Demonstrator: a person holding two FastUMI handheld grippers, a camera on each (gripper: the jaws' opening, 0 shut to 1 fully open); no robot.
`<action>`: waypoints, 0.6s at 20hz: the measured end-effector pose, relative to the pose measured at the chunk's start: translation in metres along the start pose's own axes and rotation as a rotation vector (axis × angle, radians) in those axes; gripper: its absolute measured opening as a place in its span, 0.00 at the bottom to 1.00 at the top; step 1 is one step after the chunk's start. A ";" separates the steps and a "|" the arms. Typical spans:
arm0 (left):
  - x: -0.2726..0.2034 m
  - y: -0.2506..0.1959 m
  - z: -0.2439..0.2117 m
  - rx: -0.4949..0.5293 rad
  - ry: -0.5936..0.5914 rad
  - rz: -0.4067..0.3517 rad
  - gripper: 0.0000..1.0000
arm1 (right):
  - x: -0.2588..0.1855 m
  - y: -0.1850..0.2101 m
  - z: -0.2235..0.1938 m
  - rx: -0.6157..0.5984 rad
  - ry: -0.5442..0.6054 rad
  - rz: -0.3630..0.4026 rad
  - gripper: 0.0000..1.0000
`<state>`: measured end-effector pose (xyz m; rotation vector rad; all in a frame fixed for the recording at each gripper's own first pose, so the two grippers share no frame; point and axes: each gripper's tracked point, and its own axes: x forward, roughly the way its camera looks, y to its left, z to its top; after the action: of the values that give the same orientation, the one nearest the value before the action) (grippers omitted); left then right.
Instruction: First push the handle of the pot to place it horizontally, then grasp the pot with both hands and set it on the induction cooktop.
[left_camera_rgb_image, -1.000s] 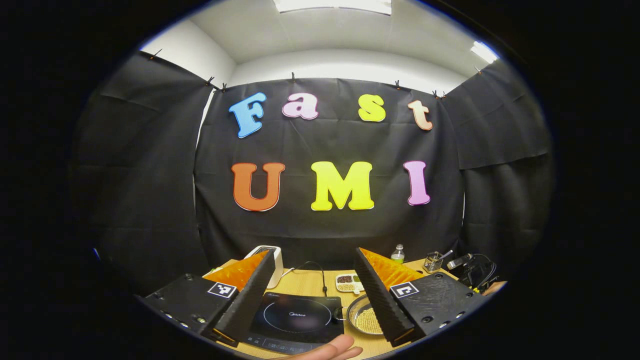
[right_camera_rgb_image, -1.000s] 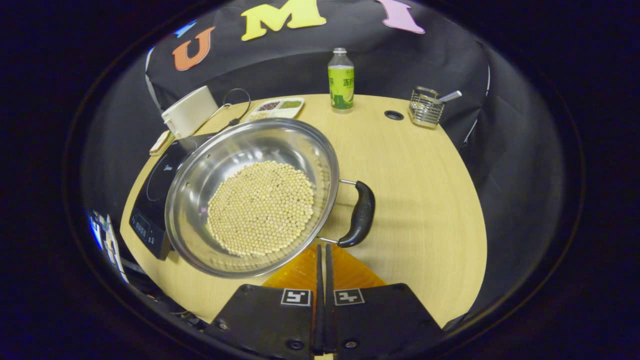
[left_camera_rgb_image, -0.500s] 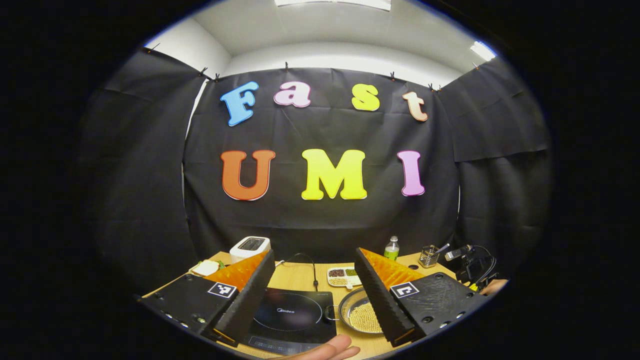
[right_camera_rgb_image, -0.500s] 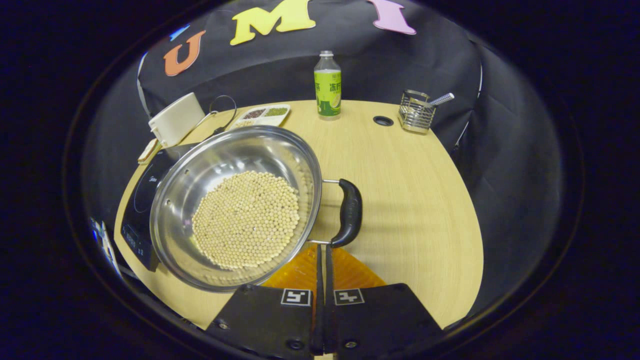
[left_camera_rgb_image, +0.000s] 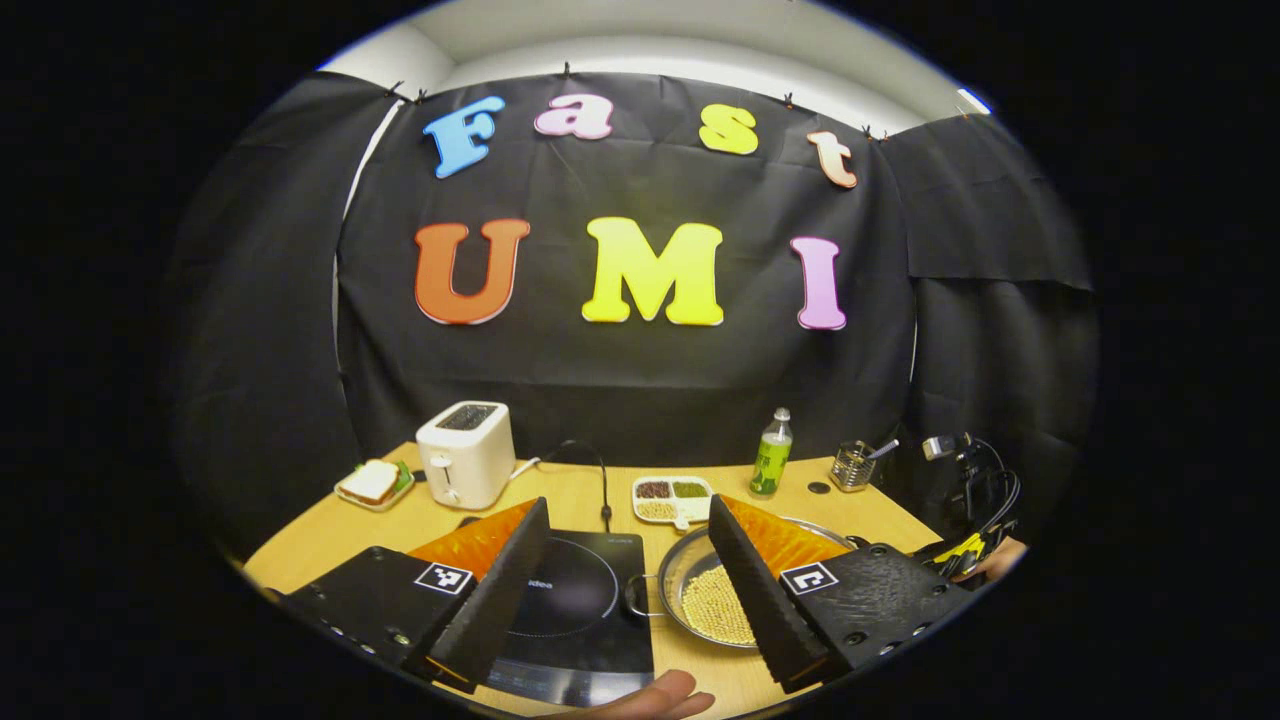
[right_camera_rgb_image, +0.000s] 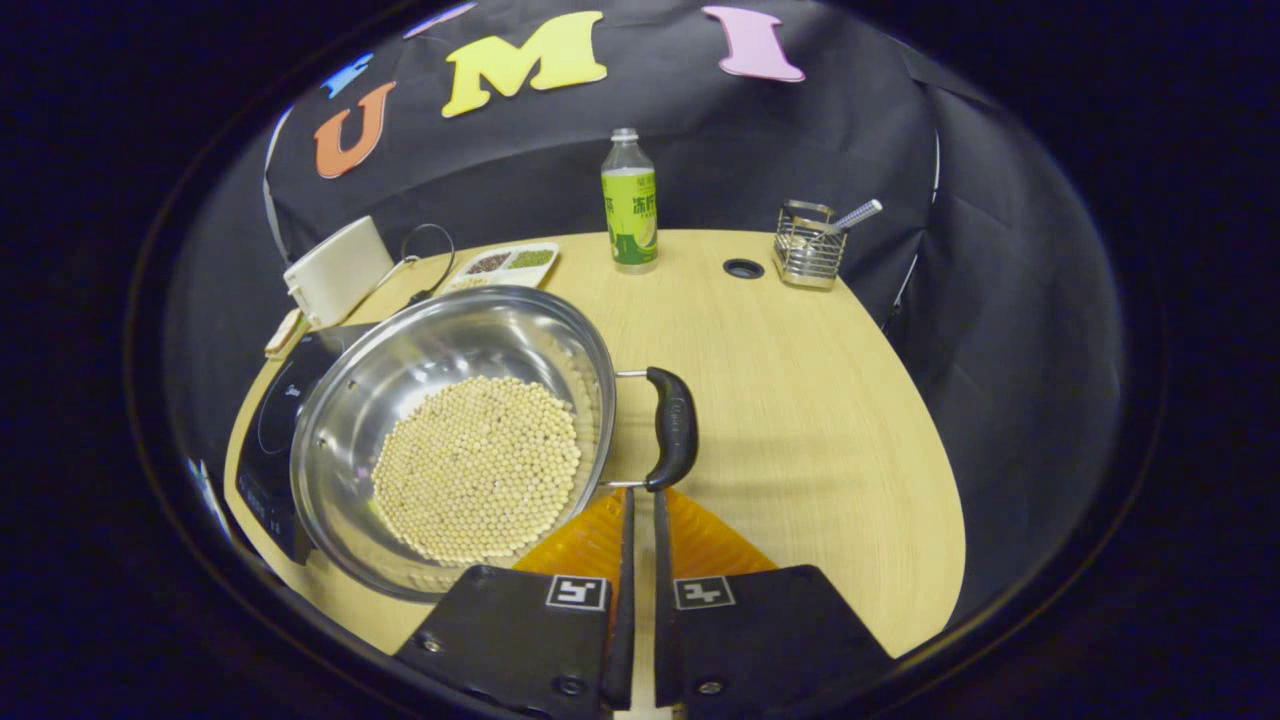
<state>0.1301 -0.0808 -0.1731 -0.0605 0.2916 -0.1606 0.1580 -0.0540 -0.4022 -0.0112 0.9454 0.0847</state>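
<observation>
The right gripper (right_camera_rgb_image: 640, 500) is held nearly clenched, empty, at the pot's (right_camera_rgb_image: 450, 440) handle (right_camera_rgb_image: 672, 428), 4 o'clock; the left gripper (left_camera_rgb_image: 628, 535) is spread.

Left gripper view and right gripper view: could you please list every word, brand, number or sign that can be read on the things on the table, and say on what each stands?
"idea": on the induction cooktop in the left gripper view; the start of the word is hidden.
bottle: the print is too small to read.
pot handle: a faint mark, too blurred to read.
square markers: black and white patterns, no letters.
</observation>
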 end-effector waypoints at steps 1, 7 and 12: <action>0.008 -0.002 -0.010 -0.020 0.029 -0.011 0.96 | -0.003 -0.003 0.000 0.009 -0.015 -0.005 0.15; 0.033 -0.001 -0.067 -0.004 0.182 0.038 0.96 | -0.030 -0.014 0.015 -0.037 -0.116 -0.041 0.70; 0.047 -0.016 -0.109 0.007 0.302 0.018 0.96 | -0.039 -0.008 0.019 -0.051 -0.133 -0.009 0.83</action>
<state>0.1400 -0.1082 -0.2896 -0.0265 0.5929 -0.1530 0.1516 -0.0632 -0.3597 -0.0563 0.8100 0.0997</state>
